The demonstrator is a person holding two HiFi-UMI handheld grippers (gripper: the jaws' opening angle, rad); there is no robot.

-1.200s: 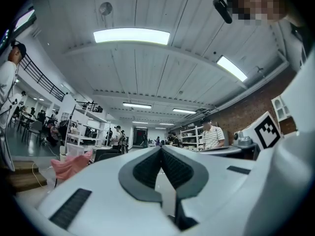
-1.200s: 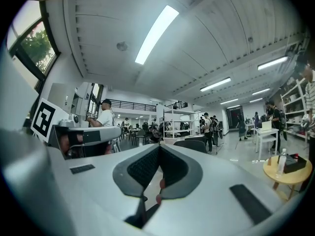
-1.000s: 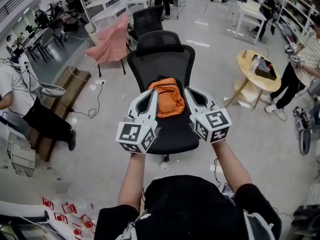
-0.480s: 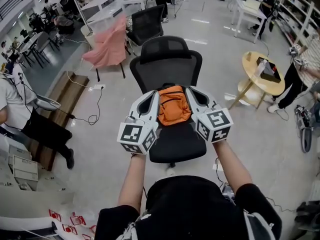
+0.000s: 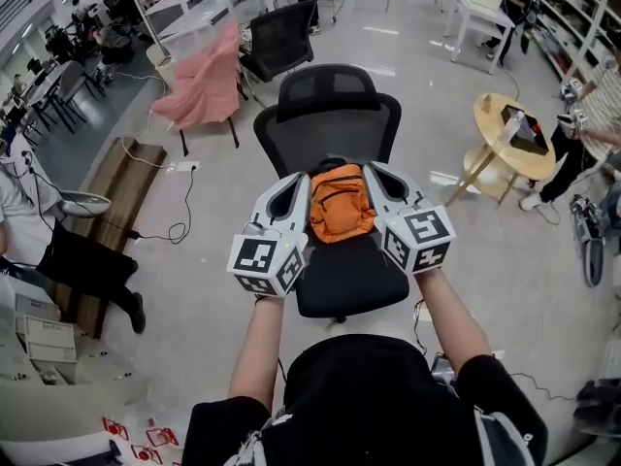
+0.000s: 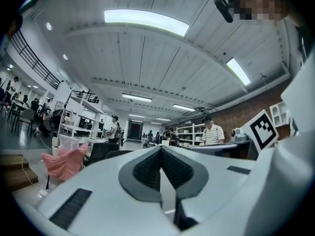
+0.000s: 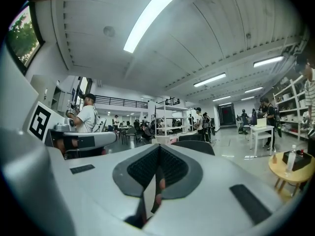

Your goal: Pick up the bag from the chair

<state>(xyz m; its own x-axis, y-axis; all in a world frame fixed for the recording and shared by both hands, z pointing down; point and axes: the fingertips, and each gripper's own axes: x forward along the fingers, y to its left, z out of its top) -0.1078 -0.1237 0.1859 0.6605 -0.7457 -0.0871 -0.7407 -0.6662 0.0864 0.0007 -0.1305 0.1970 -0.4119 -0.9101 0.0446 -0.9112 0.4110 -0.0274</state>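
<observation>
Our left gripper [image 6: 161, 150] and right gripper [image 7: 158, 149] both have jaws pressed together, nothing between them. We hold them either side of the orange bag [image 5: 340, 204], which sits on the black chair [image 5: 328, 124] against its backrest, apparently to line up a reach

Open lab hall: worktables [image 5: 209, 3], shelving [image 5: 572, 22], office chair [image 5: 330, 129]

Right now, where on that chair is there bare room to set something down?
The front of the seat, between the orange bag and the seat's edge, is bare. Beside the bag it is crowded: left tongs and right tongs flank it.
</observation>
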